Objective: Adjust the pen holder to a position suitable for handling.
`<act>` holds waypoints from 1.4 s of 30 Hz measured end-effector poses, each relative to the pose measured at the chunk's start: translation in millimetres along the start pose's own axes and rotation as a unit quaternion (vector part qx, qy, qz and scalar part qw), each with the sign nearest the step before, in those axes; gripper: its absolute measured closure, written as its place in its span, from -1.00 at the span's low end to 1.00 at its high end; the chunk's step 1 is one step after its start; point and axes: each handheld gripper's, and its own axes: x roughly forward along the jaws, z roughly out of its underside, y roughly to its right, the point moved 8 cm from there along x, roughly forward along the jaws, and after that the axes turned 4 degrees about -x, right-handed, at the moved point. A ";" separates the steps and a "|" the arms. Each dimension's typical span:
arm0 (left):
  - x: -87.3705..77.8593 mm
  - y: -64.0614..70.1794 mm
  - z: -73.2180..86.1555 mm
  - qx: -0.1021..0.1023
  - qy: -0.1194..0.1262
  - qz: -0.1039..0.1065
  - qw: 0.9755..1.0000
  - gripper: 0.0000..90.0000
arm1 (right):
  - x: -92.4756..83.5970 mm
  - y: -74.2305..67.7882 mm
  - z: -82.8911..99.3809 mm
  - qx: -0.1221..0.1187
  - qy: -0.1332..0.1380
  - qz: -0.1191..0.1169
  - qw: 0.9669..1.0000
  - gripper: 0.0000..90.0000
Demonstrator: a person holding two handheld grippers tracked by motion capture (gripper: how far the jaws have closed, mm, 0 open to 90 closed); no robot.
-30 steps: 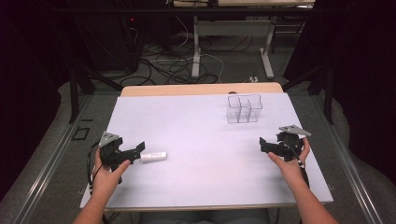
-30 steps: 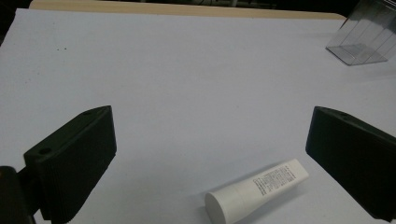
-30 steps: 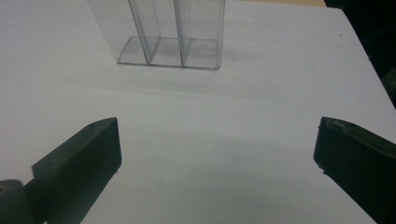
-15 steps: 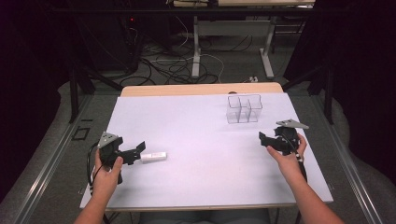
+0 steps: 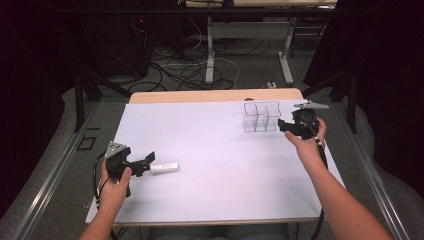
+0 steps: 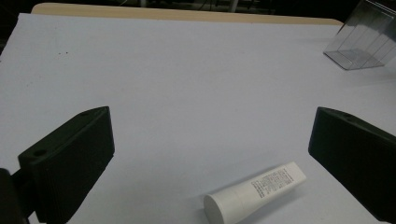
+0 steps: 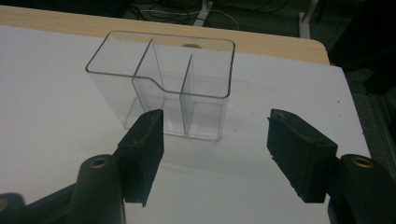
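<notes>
A small white tube [image 5: 164, 168] lies on its side on the white table cover [image 5: 210, 145], near the front left. My left gripper [image 5: 145, 162] is open just left of it; in the left gripper view the tube [image 6: 254, 193] lies capped end toward me, low between the spread jaws of that gripper [image 6: 210, 161], nearer the right one. A clear plastic organizer [image 5: 261, 116] with divided compartments stands empty at the back right. My right gripper [image 5: 282, 125] is open right beside it. The right gripper view has the organizer [image 7: 163, 84] just beyond the jaws of the gripper [image 7: 215, 149].
A strip of bare wooden tabletop [image 5: 215, 96] runs along the far edge. Beyond it, cables [image 5: 190, 70] and metal desk legs [image 5: 210, 55] are on the floor. The organizer [image 6: 366, 39] also appears far right in the left gripper view.
My right gripper has moved away from me and slightly left, up to the clear organizer. The left gripper and the tube have stayed put.
</notes>
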 end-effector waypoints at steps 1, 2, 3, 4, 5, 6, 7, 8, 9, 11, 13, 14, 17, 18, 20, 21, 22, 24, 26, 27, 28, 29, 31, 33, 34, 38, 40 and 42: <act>0.3 0.2 0.0 0.001 0.000 0.000 1.000 -0.99 | 1.4 0.1 -4.2 -0.004 0.000 0.002 1.000 -0.20; 0.2 0.6 0.6 0.000 -0.001 0.000 1.000 -0.99 | 2.7 0.6 -8.4 -0.007 -0.001 0.006 1.000 -0.20; 0.3 0.8 0.8 0.000 -0.001 0.000 1.000 -0.99 | 3.9 1.0 -12.5 -0.010 -0.001 0.010 1.000 -0.18; 0.3 0.8 0.8 0.000 -0.001 0.000 1.000 -0.99 | 3.9 1.0 -12.5 -0.010 -0.001 0.010 1.000 -0.18; 0.2 0.7 1.3 0.001 -0.003 0.000 1.000 -0.99 | 6.6 0.5 -20.0 -0.012 -0.004 0.007 1.000 -0.14; 0.2 0.7 1.3 0.001 -0.003 0.000 1.000 -0.99 | 8.3 0.7 -23.5 -0.014 -0.006 0.007 1.000 -0.14; 0.2 0.5 1.4 0.001 -0.003 0.000 1.000 -0.99 | 10.0 0.3 -26.6 -0.012 -0.007 0.008 1.000 -0.14; 0.0 -0.1 1.8 0.001 -0.003 -0.001 1.000 -0.99 | 12.0 0.4 -29.4 -0.012 -0.011 0.010 1.000 -0.14; 0.0 -0.1 1.8 0.001 -0.003 -0.001 1.000 -0.99 | 12.0 0.4 -29.4 -0.012 -0.011 0.010 1.000 -0.14; -0.4 -0.9 1.9 0.000 -0.002 -0.002 1.000 -0.99 | 18.0 2.3 -36.9 -0.012 -0.015 0.014 1.000 -0.05; -0.7 -1.6 2.0 -0.001 -0.001 -0.002 1.000 -0.99 | 22.5 3.5 -40.1 -0.004 -0.018 0.016 1.000 -0.01; -0.8 -1.8 2.1 -0.002 -0.002 -0.002 1.000 -0.99 | 22.5 3.5 -40.1 -0.004 -0.018 0.016 1.000 -0.01; -1.2 -2.5 2.5 -0.002 -0.003 -0.003 1.000 -0.99 | 32.6 8.0 -43.1 0.004 -0.024 0.017 1.000 0.11; -1.2 -2.7 2.7 -0.001 -0.004 -0.003 1.000 -0.99 | 35.3 9.0 -43.3 0.006 -0.025 0.016 1.000 0.14; -1.3 -3.1 2.9 0.000 -0.004 -0.003 1.000 -0.99 | 40.6 11.4 -42.5 0.007 -0.029 0.018 0.999 0.18; -1.3 -3.3 2.9 0.000 -0.004 -0.004 1.000 -0.99 | 40.6 11.4 -42.5 0.007 -0.029 0.018 0.999 0.18; -1.4 -3.6 3.0 0.000 -0.005 -0.004 1.000 -0.99 | 43.6 11.9 -41.7 0.010 -0.032 0.017 0.999 0.20; -1.6 -3.8 3.3 -0.001 -0.005 -0.005 1.000 -0.99 | 51.3 13.9 -38.1 0.017 -0.042 0.014 0.999 0.26; -1.6 -4.1 3.5 -0.001 -0.006 -0.006 1.000 -0.99 | 53.8 14.1 -37.4 0.017 -0.043 0.013 0.999 0.28; -1.6 -4.2 3.6 -0.001 -0.006 -0.006 1.000 -0.99 | 58.6 13.4 -36.2 0.013 -0.046 0.008 0.999 0.32; -1.5 -4.2 3.8 -0.001 -0.006 -0.006 1.000 -0.99 | 58.6 13.4 -36.2 0.013 -0.046 0.008 0.999 0.32; -1.1 -4.4 3.7 0.001 -0.005 -0.007 1.000 -0.99 | 62.4 13.5 -36.2 0.010 -0.043 0.008 0.999 0.35; -0.7 -4.1 4.1 0.002 -0.006 -0.008 1.000 -0.99 | 66.6 12.8 -34.5 0.014 -0.049 0.005 0.999 0.36; -0.7 -3.8 3.9 0.002 -0.005 -0.008 1.000 -0.99 | 72.3 13.6 -32.7 0.015 -0.052 0.007 0.999 0.39; -0.7 -3.6 4.0 0.002 -0.006 -0.008 1.000 -0.99 | 72.3 13.6 -32.7 0.015 -0.052 0.007 0.999 0.39; -0.7 -3.1 4.6 0.004 -0.006 -0.009 1.000 -0.99 | 82.0 14.4 -28.7 0.016 -0.062 0.011 0.998 0.43; -0.9 -3.3 4.7 0.002 -0.006 -0.010 1.000 -0.99 | 85.2 16.0 -27.1 0.015 -0.065 0.012 0.998 0.45; -1.0 -3.4 5.2 0.000 -0.007 -0.011 1.000 -0.99 | 88.3 17.0 -25.2 0.022 -0.070 0.014 0.997 0.46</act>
